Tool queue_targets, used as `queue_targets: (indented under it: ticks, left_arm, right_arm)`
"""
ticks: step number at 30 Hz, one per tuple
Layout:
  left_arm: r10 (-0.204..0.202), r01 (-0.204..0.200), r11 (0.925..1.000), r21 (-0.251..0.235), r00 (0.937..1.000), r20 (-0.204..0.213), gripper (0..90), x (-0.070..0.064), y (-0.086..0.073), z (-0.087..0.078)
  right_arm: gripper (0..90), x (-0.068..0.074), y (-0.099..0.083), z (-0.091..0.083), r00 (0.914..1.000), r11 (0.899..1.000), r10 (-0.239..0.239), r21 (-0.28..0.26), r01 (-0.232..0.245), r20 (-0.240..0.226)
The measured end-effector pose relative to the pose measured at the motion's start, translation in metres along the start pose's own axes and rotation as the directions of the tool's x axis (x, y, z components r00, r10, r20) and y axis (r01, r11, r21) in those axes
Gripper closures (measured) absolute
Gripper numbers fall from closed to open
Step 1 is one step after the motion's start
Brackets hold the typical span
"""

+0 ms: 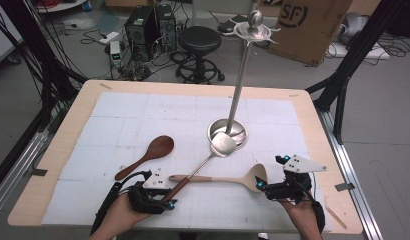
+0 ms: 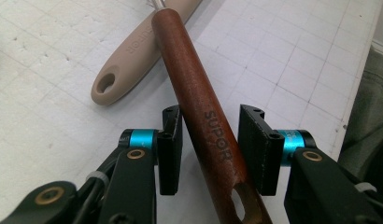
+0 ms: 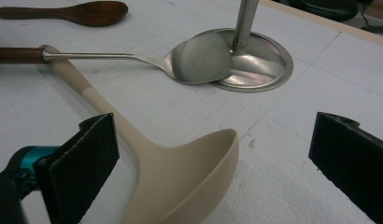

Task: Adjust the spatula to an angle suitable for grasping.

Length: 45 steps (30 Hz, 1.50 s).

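The spatula (image 1: 205, 157) lies on the mat with its brown wooden handle (image 2: 203, 112) running up between the left gripper (image 2: 210, 149)'s jaws, the hanging hole at the near end just behind the pads. The jaws stand apart on either side of the handle: one pad looks to be touching or almost touching the wood, the other has a clear gap, so nothing is clamped. Ahead of the fingers the handle crosses over the beige ladle handle (image 2: 133, 51), and farther on the steel blade (image 3: 196, 58) rests on the rim of the rack base (image 3: 264, 60), beside its upright pole (image 1: 241, 80).

I judge the spatula stiff and fairly light, but blade-heavy: held this far back, near the hole, it will tend to droop at the blade. The varnished wood is round and smooth, so it may roll between flat pads; a firm squeeze square across the handle should hold it.

The right gripper (image 1: 275, 187) hovers wide open at the ladle (image 3: 180, 172), whose bowl lies between its pads without contact. Beyond the left gripper's fingers, off to the side, a wooden spoon (image 1: 145, 156) lies by itself.
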<state>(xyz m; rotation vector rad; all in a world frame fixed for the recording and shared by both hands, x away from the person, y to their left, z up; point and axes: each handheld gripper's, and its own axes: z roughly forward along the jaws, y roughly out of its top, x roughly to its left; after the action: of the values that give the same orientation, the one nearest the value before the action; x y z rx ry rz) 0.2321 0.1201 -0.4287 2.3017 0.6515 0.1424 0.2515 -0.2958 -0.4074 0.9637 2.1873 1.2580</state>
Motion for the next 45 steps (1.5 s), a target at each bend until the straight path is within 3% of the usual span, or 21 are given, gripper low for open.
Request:
queue_targets:
  ticks: [13, 35, 45]
  left_arm:
    - [0.009, -0.009, 0.9999, -0.008, 0.9999, -0.007, 64.5, 0.0, 0.0, -0.003]
    - [-0.011, 0.01, 0.9984, -0.056, 0.9997, -0.021, 72.2, 0.003, 0.001, -0.012]
    - [-0.022, 0.021, 0.9965, -0.081, 0.9997, -0.012, 72.6, 0.007, 0.002, -0.016]
  right_arm:
    - [0.4, 0.0, 0.0, 0.0, 1.0, 1.0, -0.002, -0.001, 0.002, -0.003]
    - [0.4, 0.002, 0.001, 0.001, 0.9999, 1.0, 0.003, 0.003, -0.003, -0.016]
    - [0.4, 0.008, 0.008, 0.002, 0.9981, 1.0, 0.002, -0.013, -0.003, -0.061]
